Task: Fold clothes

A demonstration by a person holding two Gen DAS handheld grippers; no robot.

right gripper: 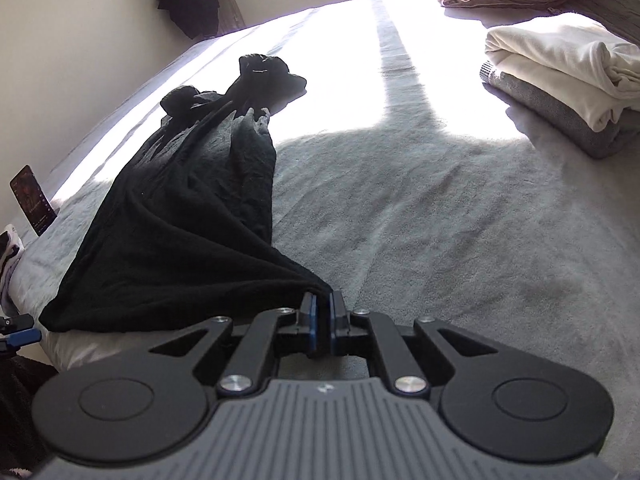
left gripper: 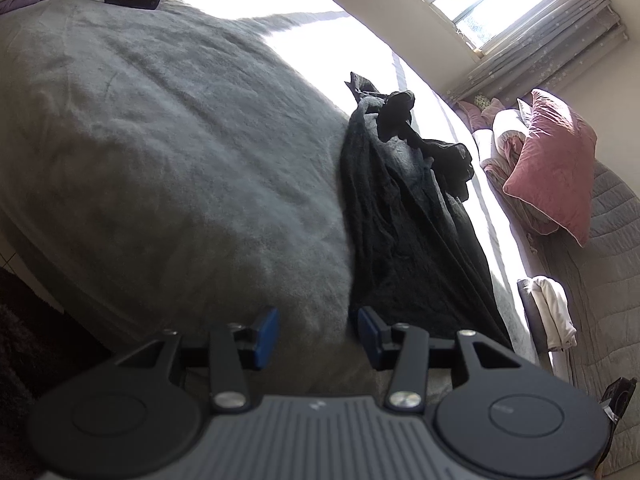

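A black garment (right gripper: 180, 216) lies crumpled lengthwise on the grey bed (right gripper: 420, 208). The right gripper (right gripper: 322, 312), tilted down, pinches its near corner. The left gripper (left gripper: 318, 334) hovers with fingers apart, empty.

Black garment (right gripper: 188, 216), grey blanket (right gripper: 400, 208), pink pillow (left gripper: 556, 160)

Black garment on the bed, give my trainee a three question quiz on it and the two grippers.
1. True or false: the right gripper is shut on a corner of the black garment.
2. Is the left gripper open or shut?
3. What lies folded at the right of the bed in the right wrist view: A) white and grey clothes, B) jeans?

Key: 1 true; 2 open; 3 A.
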